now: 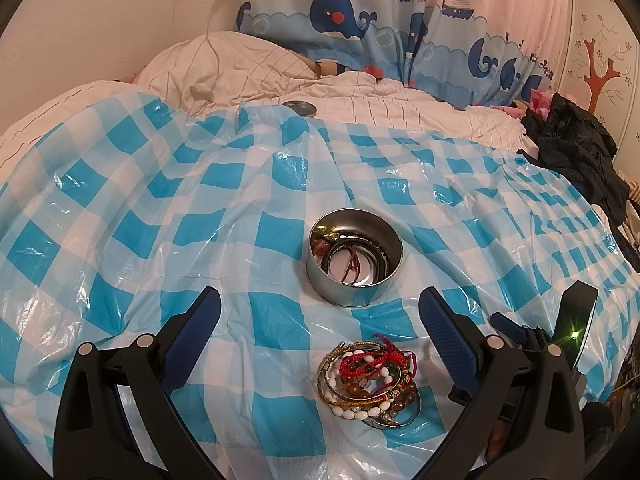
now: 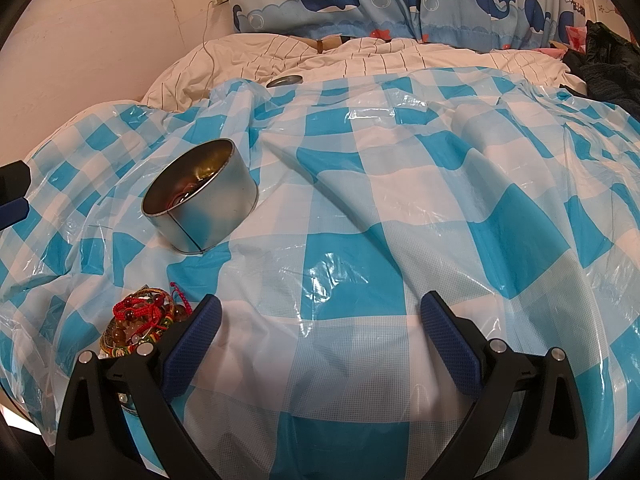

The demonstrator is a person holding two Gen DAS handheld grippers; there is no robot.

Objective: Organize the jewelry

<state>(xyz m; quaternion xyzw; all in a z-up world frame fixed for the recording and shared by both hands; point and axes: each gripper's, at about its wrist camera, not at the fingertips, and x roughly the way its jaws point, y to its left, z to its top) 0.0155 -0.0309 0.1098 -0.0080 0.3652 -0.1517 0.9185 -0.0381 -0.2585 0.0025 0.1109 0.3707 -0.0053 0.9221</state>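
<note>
I see the round metal tin (image 1: 354, 258) on the checked plastic sheet (image 1: 160, 208) over the bed, holding dark cord bracelets and a few beads. The pile of bracelets (image 1: 370, 384) lies just in front of it. My left claw (image 1: 320, 334) is spread wide above the pile, holding nothing; my right claw (image 2: 320, 338) is likewise released, empty, beside the pile.

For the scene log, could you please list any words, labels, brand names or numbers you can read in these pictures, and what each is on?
None can be read.
The round metal tin shows bare metal, no label.
The whale curtain and the wall decals carry pictures only.
The bracelet pile shows no readable marking.
</note>
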